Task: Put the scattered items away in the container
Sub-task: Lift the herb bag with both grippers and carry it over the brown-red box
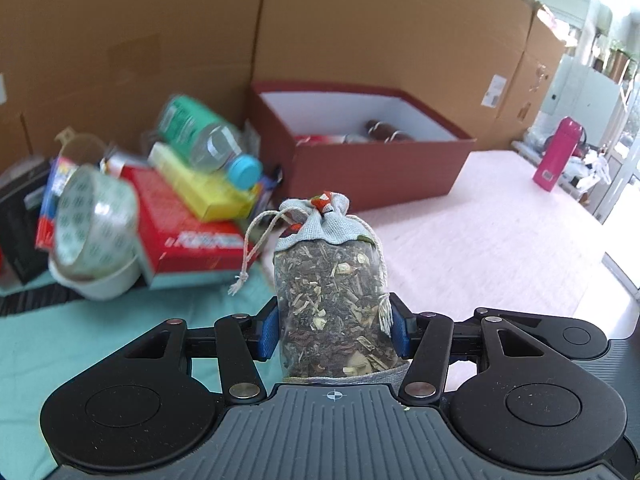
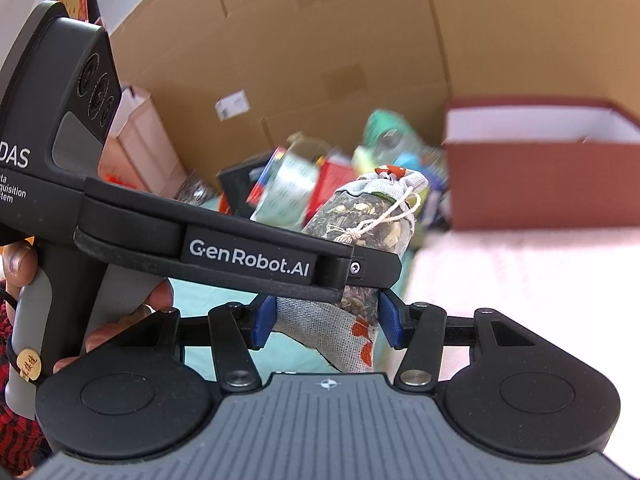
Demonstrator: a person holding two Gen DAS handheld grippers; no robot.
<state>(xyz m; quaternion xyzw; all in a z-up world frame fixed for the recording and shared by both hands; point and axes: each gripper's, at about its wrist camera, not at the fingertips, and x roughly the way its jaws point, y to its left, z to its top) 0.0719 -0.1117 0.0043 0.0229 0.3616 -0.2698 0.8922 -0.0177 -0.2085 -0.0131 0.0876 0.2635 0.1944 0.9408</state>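
A drawstring sachet (image 1: pixel 332 280) of dried herbs, grey cloth at its neck, stands upright between the blue pads of my left gripper (image 1: pixel 336 332), which is shut on it. In the right wrist view the same sachet (image 2: pixel 360 216) leans up and to the right. Its printed cloth bottom sits between the pads of my right gripper (image 2: pixel 326 320), also shut on it. One of the left gripper's fingers (image 2: pixel 360 270) crosses in front and clamps its middle. The dark red box (image 1: pixel 376 168) stands open behind, white inside, with a few dark items at its far end.
Left of the box lies a pile: a water bottle (image 1: pixel 212 140) with a blue cap, a yellow box (image 1: pixel 208 196), a red carton (image 1: pixel 188 224), a tape roll (image 1: pixel 96 216) on a white bowl (image 1: pixel 104 280). Cardboard walls stand behind. A pink bottle (image 1: pixel 558 152) stands far right.
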